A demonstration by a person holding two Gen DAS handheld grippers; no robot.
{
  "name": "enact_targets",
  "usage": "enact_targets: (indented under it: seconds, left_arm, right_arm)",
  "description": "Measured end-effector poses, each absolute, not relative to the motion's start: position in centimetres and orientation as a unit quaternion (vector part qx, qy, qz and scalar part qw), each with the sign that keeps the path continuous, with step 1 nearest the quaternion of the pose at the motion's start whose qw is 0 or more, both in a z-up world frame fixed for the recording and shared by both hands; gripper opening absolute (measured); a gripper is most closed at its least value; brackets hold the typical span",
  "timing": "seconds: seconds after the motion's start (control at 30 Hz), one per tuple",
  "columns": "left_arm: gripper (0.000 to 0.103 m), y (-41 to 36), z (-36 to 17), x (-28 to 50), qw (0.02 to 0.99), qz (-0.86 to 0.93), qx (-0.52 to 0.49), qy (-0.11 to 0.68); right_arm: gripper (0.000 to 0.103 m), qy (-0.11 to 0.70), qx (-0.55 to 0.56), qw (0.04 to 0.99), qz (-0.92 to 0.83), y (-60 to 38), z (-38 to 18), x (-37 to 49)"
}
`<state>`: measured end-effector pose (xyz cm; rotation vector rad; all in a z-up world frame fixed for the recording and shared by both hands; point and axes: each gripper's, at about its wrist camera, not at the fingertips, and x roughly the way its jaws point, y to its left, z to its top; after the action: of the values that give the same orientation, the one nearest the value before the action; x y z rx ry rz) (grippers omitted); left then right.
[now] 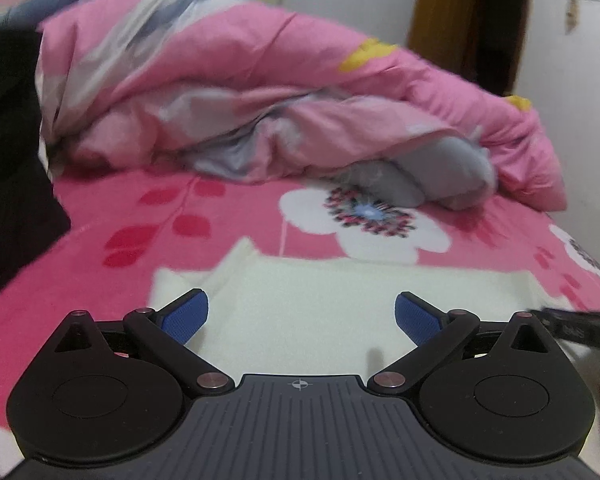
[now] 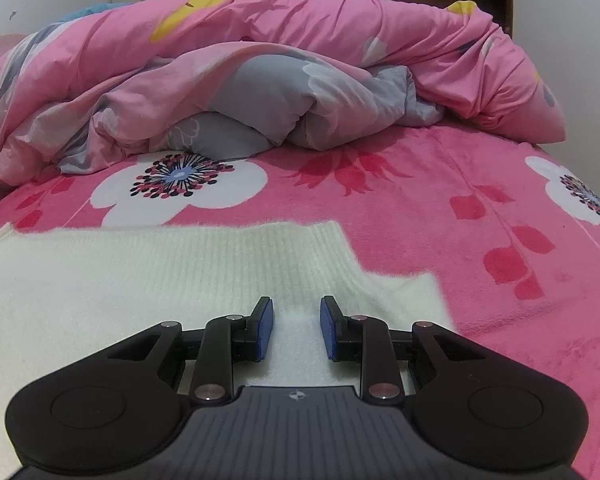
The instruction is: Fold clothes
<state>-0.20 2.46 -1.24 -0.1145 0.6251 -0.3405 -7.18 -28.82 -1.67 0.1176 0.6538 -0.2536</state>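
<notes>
Beyond white sweater (image 2: pixel 148 272), bunched pink duvet (image 2: pixel 284 68), flowered blanket (image 2: pixel 480 184)

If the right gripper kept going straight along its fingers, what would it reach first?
Most likely the white ribbed knit garment spread on the pink floral blanket: the right gripper, jaws partly open and empty, points down at it. How far off the knit lies cannot be told.

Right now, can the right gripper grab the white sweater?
Probably yes. The right gripper hangs just over the white sweater, its fingers apart with only knit showing between them. Nothing blocks the way; the quilt lies farther back.
</notes>
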Motion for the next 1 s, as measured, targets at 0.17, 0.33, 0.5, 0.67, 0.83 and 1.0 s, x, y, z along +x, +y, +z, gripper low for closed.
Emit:
enact_targets:
  seconds: [0.17,0.33,0.5,0.67,0.83,1.0]
  left_arm:
    - [0.101,3.1,-2.6,0.5,0.934,-0.153,-0.058,0.317]
    - [0.101,3.0,-2.6,0.2,0.937,-0.15,-0.052,0.313]
    - [0.1,2.7,-0.2,-1.2,0.953,-0.147,-0.037,0.262]
    - [0.09,1.2,0.5,0.2,0.95,-0.162,-0.038,0.265]
    - [0.055,0.8,-1.6,2.7,0.924,-0.181,-0.058,0.332]
    - [0.042,1.6,-2.8,3.2,0.921,-0.17,-0.06,0.346]
  right_arm:
    - [0.028,0.32,0.054,0.938,-0.125,-28.7,-1.7,-7.2]
    - [0.028,0.32,0.051,0.938,-0.126,-28.6,-1.7,-7.2]
    - [0.028,0.32,0.051,0.938,-0.126,-28.6,-1.7,-7.2]
    - [0.028,0.32,0.052,0.938,-0.126,-28.7,-1.7,-7.1]
    - [0.028,0.32,0.052,0.938,-0.126,-28.6,-1.7,-7.1]
    - [0.028,0.319,0.053,0.938,-0.125,-28.6,-1.7,-7.1]
